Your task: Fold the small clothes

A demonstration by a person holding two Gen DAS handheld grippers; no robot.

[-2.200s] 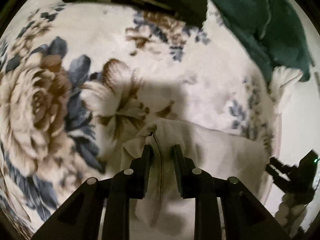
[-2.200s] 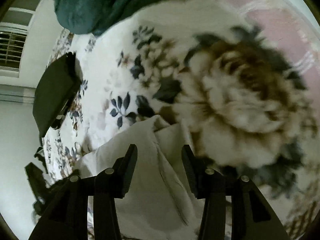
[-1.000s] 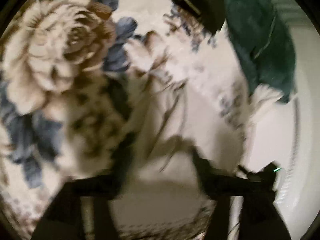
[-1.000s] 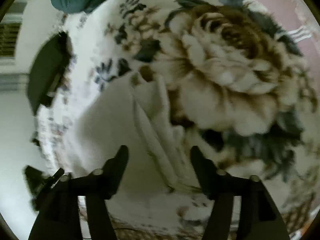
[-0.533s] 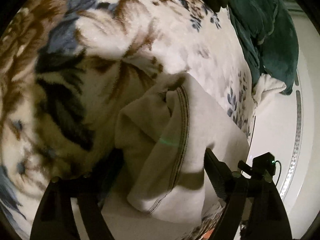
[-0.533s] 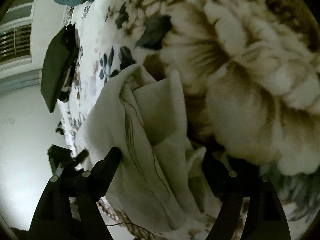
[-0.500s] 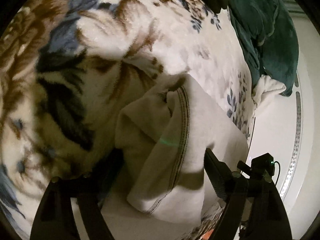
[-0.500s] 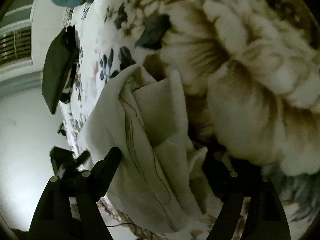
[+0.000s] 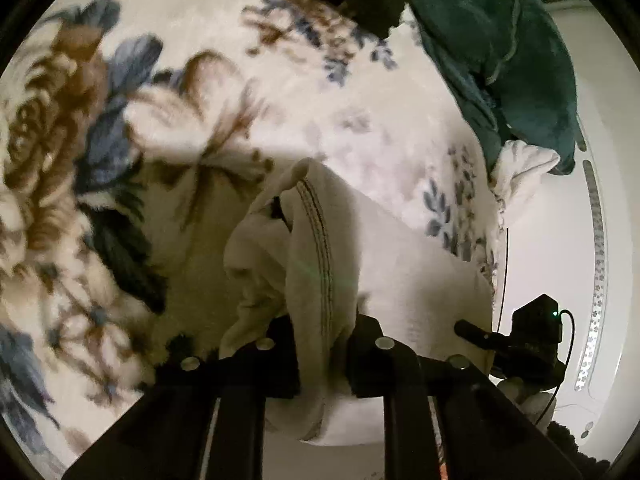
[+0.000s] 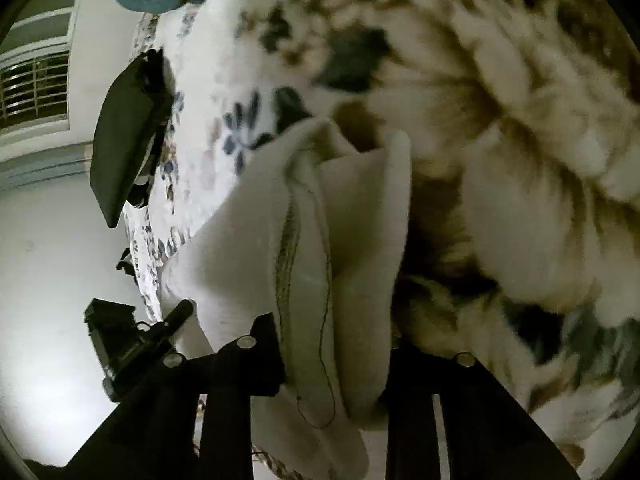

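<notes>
- Here, on a bed spread with a floral blanket (image 9: 224,60), a person works a handheld gripper in each hand on one small cream garment (image 9: 404,264).
- The left gripper (image 9: 324,352) is pinching a bunched, stitched hem of the garment, the cloth squeezed between its two black fingers (image 9: 364,356).
- The right gripper (image 10: 332,360) grips a thicker bundle at the other end: several layers, a dark-stitched seam among them, fill the gap between its fingers (image 10: 260,360).
- The garment (image 10: 236,248) lies near the blanket's edge, stretched between the two grips, with its far fold resting on the fleece.
- A dark green blanket (image 9: 500,48) is heaped at the far end of the bed and a black pillow-like item (image 10: 124,140) sits well apart from the work.
- The step in hand looks like a fold across the garment, both ends being carried together.
- To do it well, the two hands should probably travel level and at one pace, so the cloth between them stays lightly taut and the fold line falls straight.
- The right-hand bundle is uneven; if it is laid down as it is, the crumple may be locked inside the fold, so a small shake or tug outward first seems wise.
- The plush fleece is likely to drag at the cloth, so lifting clear rather than sliding should keep the lower layer flat.
- With the bed edge close, the fold is best set down inward, away from the drop.
</notes>
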